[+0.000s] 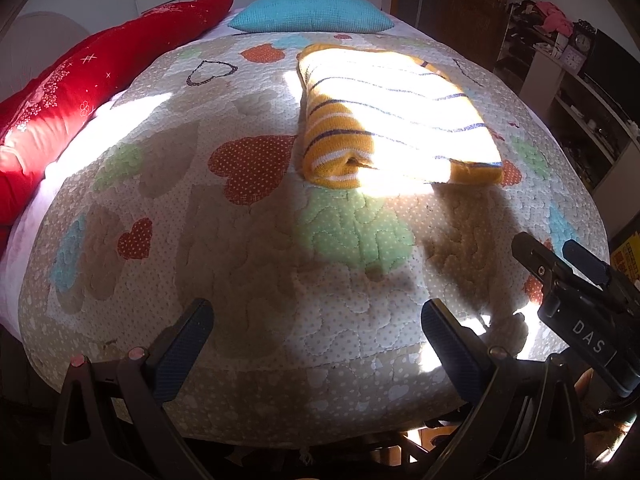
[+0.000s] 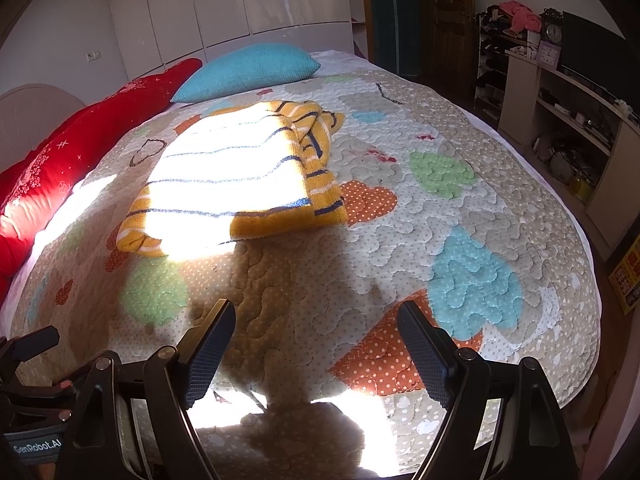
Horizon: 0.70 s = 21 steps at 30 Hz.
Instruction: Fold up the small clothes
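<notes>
A bed under a heart-patterned quilt carries a folded yellow striped sweater mid-quilt, partly sunlit; a blue pillow at the head; a red bolster along one side.

Sun glare ahead of each tool bleaches the top of the folded striped sweater so its weave is lost, the red pillow runs off the frame's left edge, and the shelf clutter far right is too small to identify.

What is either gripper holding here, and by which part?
Nothing. The left gripper and right gripper are open and empty; the sweater lies folded on the bed, untouched.
</notes>
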Tool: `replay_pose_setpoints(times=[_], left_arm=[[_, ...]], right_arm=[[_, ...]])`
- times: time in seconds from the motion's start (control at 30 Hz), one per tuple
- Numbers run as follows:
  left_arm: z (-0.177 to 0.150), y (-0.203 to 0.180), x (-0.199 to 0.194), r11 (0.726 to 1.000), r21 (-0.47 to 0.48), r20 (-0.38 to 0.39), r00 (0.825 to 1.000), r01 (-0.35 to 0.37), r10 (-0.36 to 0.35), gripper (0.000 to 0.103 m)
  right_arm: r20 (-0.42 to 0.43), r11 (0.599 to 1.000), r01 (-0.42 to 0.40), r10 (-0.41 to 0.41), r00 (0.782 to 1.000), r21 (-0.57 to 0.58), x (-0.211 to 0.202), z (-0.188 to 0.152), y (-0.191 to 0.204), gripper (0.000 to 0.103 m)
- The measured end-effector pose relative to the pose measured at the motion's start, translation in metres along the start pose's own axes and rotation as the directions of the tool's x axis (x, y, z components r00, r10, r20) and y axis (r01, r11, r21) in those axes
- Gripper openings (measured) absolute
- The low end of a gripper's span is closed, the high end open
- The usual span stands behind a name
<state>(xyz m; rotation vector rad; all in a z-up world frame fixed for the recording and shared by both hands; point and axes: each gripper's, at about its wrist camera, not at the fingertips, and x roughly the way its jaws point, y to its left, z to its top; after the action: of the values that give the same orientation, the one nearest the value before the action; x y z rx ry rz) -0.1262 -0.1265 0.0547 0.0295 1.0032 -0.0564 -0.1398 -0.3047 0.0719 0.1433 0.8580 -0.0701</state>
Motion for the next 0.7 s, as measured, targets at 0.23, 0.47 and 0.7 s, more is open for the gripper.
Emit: replay_pose_setpoints(times=[0.23, 0.47, 0.7], left_arm=[[0.017, 0.009, 0.018, 0.998, 0.037, 0.04, 0.998, -0.049, 0.048, 0.103], [0.034, 0.02, 0.043, 1.0, 0.017, 0.018, 1.0, -0.024, 0.024, 0.103], [0.05, 0.019, 0.058, 1.0, 0.001, 0.023, 1.0, -0.009, 0.009, 0.103]], right_arm=[[0.031, 1.0, 0.014, -0.014, 0.999, -0.024, 0.015, 0.021, 0.002, 0.087], [0.044, 0.996, 0.037, -0.034, 0.998, -0.083, 0.031, 0.032, 0.017, 0.087], [0.046, 0.996, 0.032, -0.028, 0.999, -0.084, 0.04, 0.042, 0.021, 0.087]])
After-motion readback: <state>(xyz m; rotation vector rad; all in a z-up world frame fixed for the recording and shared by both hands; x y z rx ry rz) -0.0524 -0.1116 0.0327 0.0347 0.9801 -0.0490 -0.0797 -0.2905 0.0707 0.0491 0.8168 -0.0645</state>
